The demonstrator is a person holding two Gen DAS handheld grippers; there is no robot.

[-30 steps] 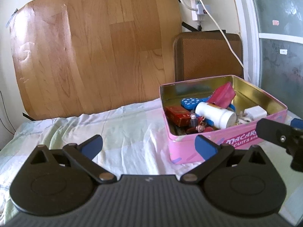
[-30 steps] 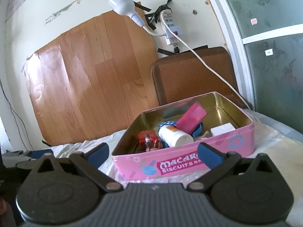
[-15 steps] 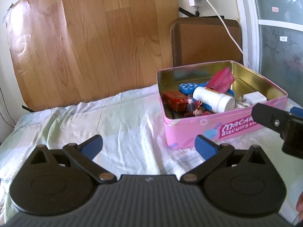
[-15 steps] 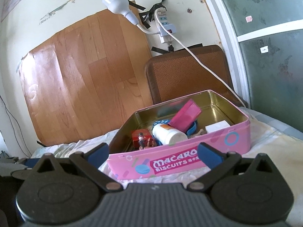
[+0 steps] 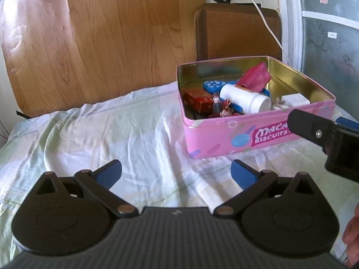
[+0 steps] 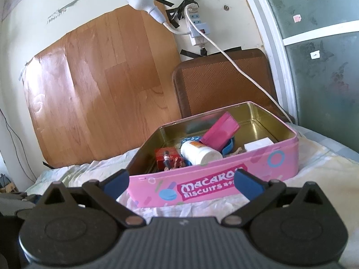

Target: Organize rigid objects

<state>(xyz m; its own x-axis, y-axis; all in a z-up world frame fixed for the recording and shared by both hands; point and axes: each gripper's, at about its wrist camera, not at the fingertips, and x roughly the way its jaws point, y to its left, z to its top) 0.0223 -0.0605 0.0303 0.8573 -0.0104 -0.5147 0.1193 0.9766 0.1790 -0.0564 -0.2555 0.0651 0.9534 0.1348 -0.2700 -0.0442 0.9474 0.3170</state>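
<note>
Holding my left gripper (image 5: 176,171) spread wide and empty over the rumpled bedsheet (image 5: 125,130), I see the pink biscuit tin (image 5: 224,134) up ahead to the right, loaded with a red box (image 5: 197,99), a white plastic bottle (image 5: 244,98) and a magenta case (image 5: 254,78). The bottle is probably light, stiff and slick; I'd pinch its middle. My right gripper (image 6: 182,181), also spread and empty, faces the tin's front wall.

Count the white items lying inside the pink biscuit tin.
2: a white bottle on its side mid-tin, and a white block by the right end of the near wall. The clutter may hide others.
</note>
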